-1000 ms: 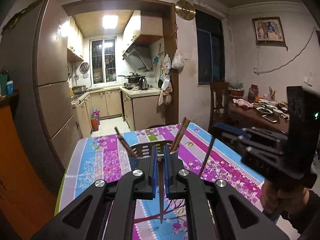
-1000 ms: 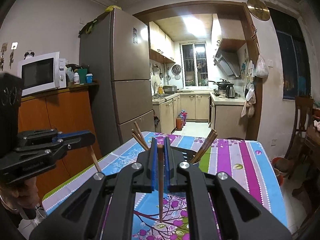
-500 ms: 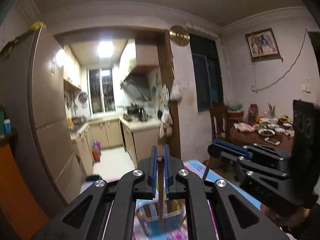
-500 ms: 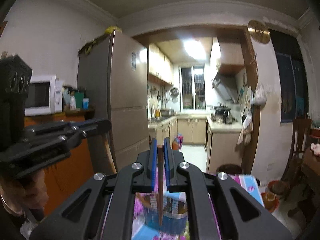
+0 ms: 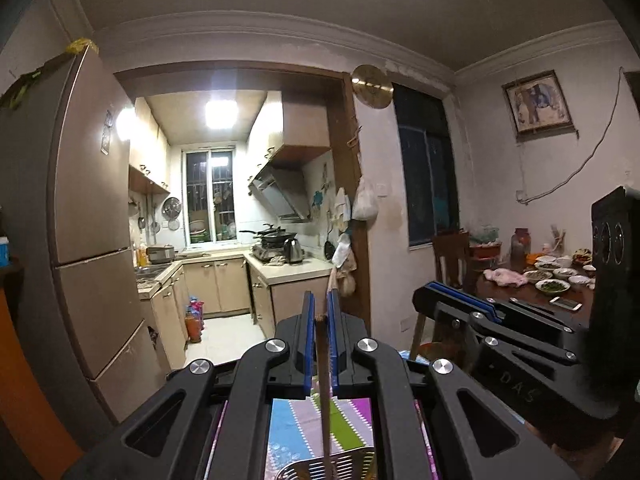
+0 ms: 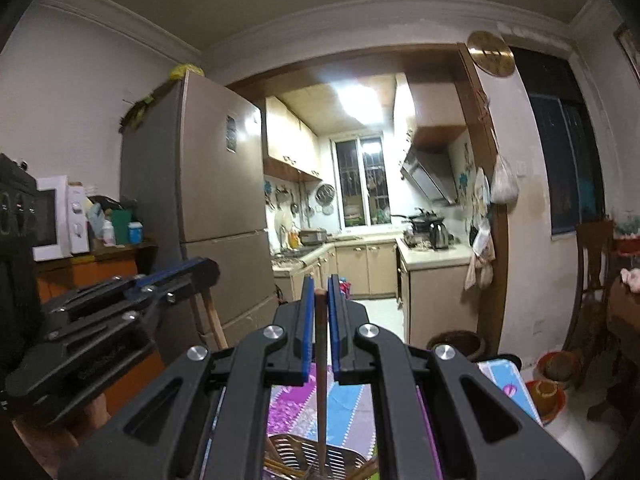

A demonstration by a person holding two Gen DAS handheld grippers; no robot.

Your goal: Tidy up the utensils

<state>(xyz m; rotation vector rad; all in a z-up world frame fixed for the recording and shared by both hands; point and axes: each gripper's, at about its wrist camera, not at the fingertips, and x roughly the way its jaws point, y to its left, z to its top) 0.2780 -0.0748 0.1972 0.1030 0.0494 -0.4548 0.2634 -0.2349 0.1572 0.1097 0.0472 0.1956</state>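
My left gripper [image 5: 319, 312] is shut on a brown chopstick [image 5: 323, 384] that hangs down into the perforated metal utensil holder [image 5: 332, 466] at the bottom edge. My right gripper [image 6: 319, 292] is shut on another chopstick [image 6: 321, 392] whose lower end reaches into the same holder [image 6: 308, 454], where other chopsticks lie. Each gripper shows in the other's view, the right one [image 5: 424, 294] at the right and the left one [image 6: 208, 268] at the left, each with a chopstick hanging below it.
The table with a colourful striped cloth [image 5: 344, 424] lies below both grippers. A fridge [image 6: 216, 216] stands at the left, a kitchen doorway ahead. A dining table with dishes [image 5: 540, 280] and a chair [image 5: 452, 256] stand at the right.
Both grippers have risen and tilted upward with their chopsticks. The table and holder have dropped to the bottom edge of both views.
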